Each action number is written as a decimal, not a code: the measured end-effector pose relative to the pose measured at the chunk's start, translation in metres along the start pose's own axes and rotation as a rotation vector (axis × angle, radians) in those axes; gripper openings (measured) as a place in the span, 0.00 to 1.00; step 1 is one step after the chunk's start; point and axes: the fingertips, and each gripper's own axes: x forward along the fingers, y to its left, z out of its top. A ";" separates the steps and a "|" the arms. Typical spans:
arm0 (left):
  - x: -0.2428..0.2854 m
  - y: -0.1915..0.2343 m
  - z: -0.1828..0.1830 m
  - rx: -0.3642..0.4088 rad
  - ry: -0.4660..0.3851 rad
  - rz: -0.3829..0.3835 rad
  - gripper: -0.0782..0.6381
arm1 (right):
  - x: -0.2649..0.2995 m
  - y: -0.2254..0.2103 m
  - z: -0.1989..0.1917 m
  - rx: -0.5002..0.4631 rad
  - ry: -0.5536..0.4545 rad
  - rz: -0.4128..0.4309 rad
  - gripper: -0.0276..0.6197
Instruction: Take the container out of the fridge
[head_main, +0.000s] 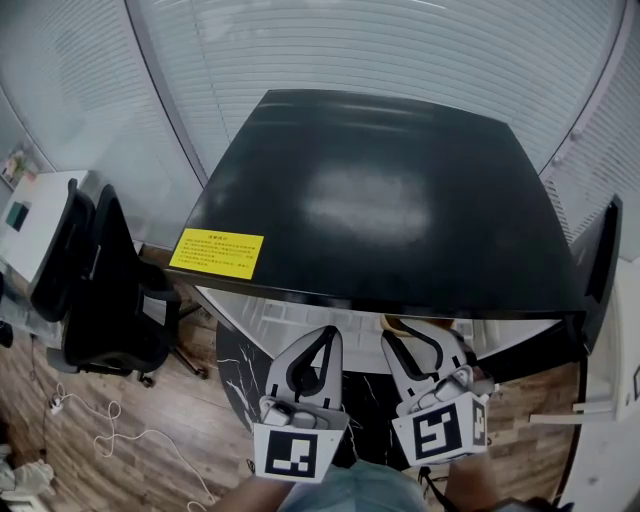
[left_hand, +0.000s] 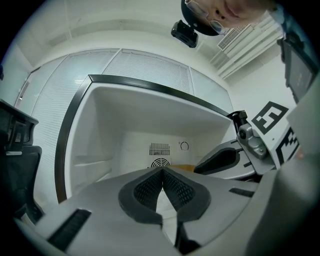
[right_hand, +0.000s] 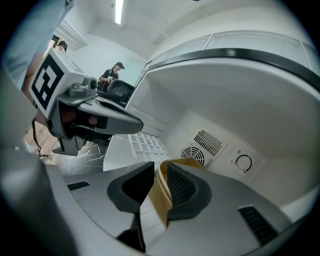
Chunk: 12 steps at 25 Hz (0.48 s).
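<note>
A yellow rectangular sticker (head_main: 216, 252) on the glossy black fridge top (head_main: 380, 190) is carrying dark print, too small for reading.

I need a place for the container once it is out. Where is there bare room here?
The black fridge top is bare, apart from the yellow label at its front left corner. Under its front edge it is crowded: the left gripper and the right gripper, closed on the container, sit side by side.

Black office chair (head_main: 95, 285) on wood floor (head_main: 30, 425). White cable (head_main: 120, 437) snakes over floor in front of chair; white desk (head_main: 38, 215) just behind chair; slatted blinds (head_main: 400, 50) beyond chair.
</note>
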 end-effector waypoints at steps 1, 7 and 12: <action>0.000 0.000 0.000 -0.003 0.000 0.000 0.13 | 0.000 0.001 -0.001 -0.008 0.014 0.006 0.18; 0.003 0.005 0.001 -0.017 -0.005 0.000 0.13 | -0.003 0.008 -0.003 -0.067 0.084 0.043 0.16; 0.002 0.004 0.001 -0.025 -0.006 -0.002 0.13 | -0.006 0.013 -0.005 -0.102 0.105 0.050 0.14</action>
